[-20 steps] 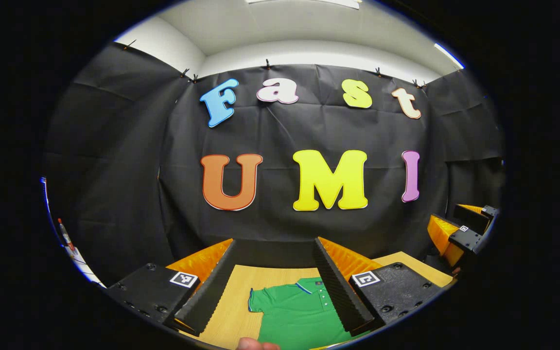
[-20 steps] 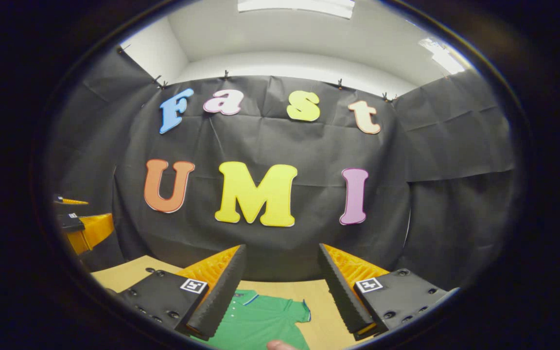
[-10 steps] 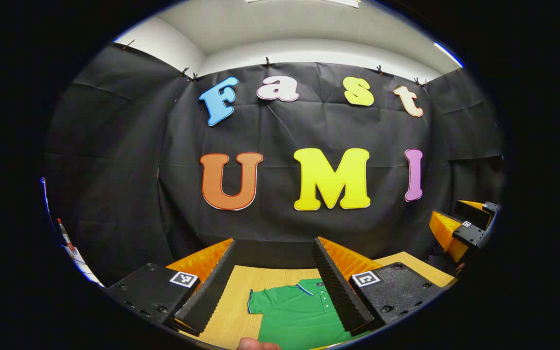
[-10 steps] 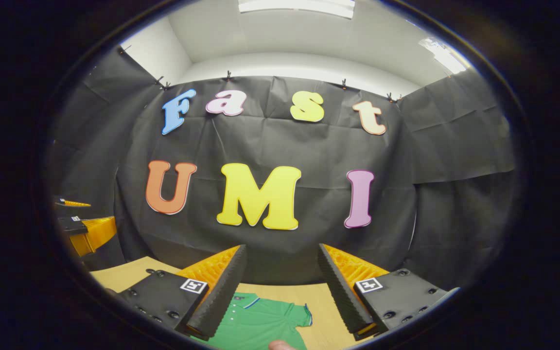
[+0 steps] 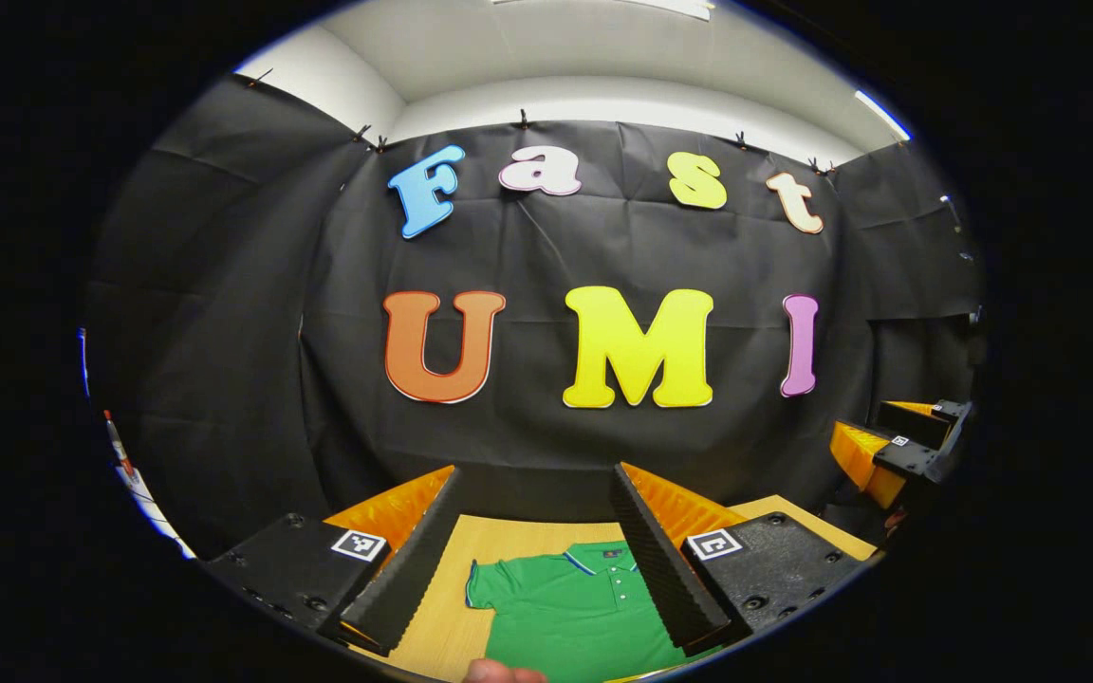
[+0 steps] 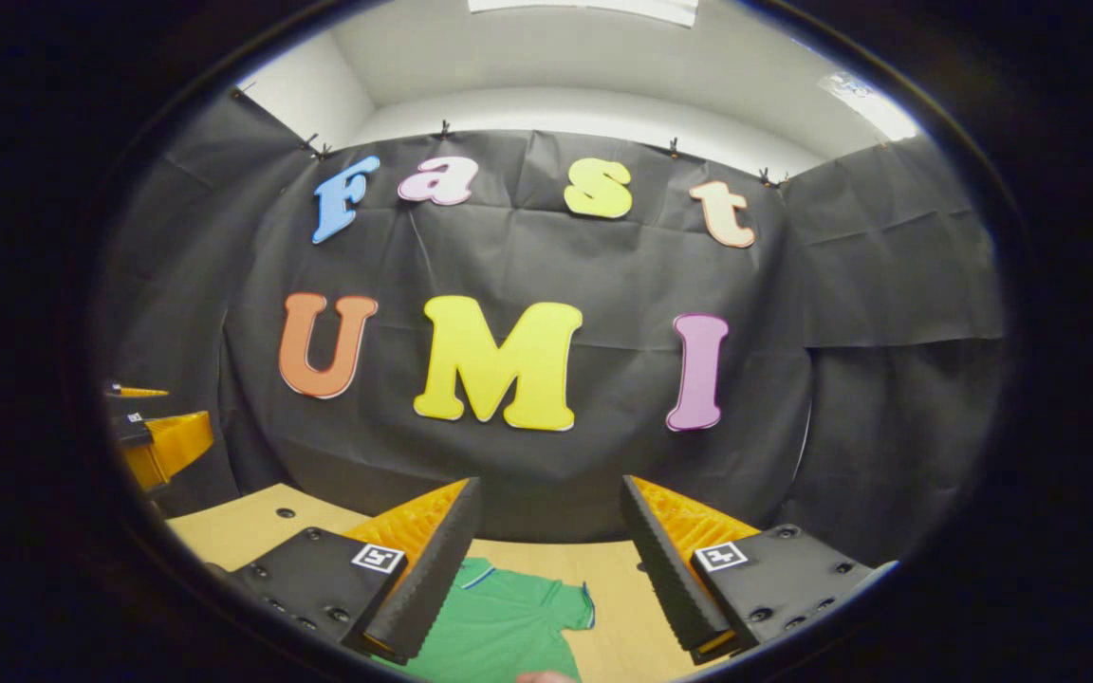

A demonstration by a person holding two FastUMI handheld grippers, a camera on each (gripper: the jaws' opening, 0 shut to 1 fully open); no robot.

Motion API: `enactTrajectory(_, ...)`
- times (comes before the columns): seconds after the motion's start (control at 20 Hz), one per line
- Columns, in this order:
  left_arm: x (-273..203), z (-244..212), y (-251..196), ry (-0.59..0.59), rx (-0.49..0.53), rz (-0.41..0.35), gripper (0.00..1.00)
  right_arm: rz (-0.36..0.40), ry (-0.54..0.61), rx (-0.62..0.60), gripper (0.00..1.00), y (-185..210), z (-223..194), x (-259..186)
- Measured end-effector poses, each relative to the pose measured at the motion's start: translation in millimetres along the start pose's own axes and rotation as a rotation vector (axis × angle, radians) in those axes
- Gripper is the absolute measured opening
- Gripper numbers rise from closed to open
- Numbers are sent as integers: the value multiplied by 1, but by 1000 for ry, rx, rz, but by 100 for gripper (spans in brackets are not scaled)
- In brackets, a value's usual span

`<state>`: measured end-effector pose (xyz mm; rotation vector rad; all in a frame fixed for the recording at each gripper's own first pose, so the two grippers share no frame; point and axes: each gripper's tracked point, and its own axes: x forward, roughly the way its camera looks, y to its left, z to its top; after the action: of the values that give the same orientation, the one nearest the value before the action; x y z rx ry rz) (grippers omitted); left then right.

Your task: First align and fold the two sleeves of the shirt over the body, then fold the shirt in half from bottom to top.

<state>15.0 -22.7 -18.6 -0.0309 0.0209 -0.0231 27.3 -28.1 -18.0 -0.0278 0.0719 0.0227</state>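
Hovering two parted grippers (image 5: 532,541) (image 6: 546,555), one shirt (image 5: 575,612)

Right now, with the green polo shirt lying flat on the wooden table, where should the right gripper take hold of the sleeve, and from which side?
Take the green polo shirt at the outer hem of its short sleeve, likely from above and the outer side. The sleeve lies flat and spread away from the body on the wooden table, so its free edge is reachable. The right gripper hangs above, jaws open.

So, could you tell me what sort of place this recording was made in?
Most likely a small recording booth, not a home: black cloth is clipped up as walls, a plain wooden table holds one green shirt, and both grippers hover open above it.
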Motion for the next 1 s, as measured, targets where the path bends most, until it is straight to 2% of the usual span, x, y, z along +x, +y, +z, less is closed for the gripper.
enactTrajectory(0.1,2,-7,-5,16,1,-12,99,-15,21,1,95,-11,-9,1)
enactTrajectory(0.25,6,-18,-12,39,2,-27,99,-20,61,1,93,-20,-23,5)
enactTrajectory(0.45,11,-26,-17,57,17,-39,99,38,142,2,95,-15,-48,12)
enactTrajectory(0.7,11,-41,-26,83,-4,-77,99,113,246,-28,93,-7,-77,23)
enactTrajectory(1.0,7,-53,-16,110,6,-31,99,145,420,15,95,-25,-125,47)
